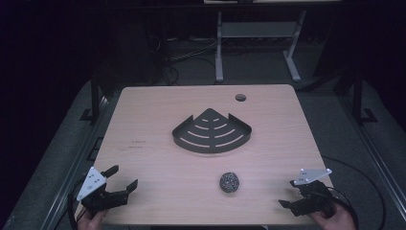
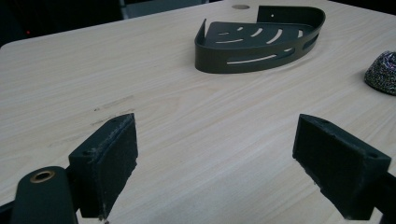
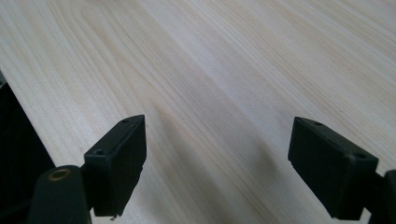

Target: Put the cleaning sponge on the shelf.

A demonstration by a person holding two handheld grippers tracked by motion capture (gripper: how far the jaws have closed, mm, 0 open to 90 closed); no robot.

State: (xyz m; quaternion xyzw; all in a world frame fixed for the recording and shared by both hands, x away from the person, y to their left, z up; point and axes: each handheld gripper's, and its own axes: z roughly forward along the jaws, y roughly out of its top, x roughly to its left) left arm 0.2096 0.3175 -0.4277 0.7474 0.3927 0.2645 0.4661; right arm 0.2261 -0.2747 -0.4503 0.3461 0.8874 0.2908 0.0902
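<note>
A dark, fan-shaped tray [image 1: 211, 133] with a low rim and curved slots lies at the centre of the high view on a light wooden table [image 1: 158, 167]. Nothing lies in it. In the left gripper view the tray [image 2: 261, 42] sits at upper centre, its slotted wall facing the camera.

Below the tray in the high view, well apart from it and toward the bottom centre, rests a small speckled ball [image 1: 229, 182]. It looks like a scouring pad, but the texture is too fine to be sure. In the left gripper view the ball [image 2: 384, 73] is cut off by the right edge.

The left gripper [image 1: 121, 178] sits at the lower left of the high view, jaws spread wide with bare table between them; its own view [image 2: 215, 163] shows the same gap. The right gripper [image 1: 288, 193] is at the lower right, dark against the hand and hard to read there, but its own view [image 3: 217, 163] shows the jaws wide apart over bare wood, holding nothing.

A round hole [image 1: 240, 97] marks the table's upper right. The hands are cut off by the bottom edge, and the room beyond the table is too dark to make out
</note>
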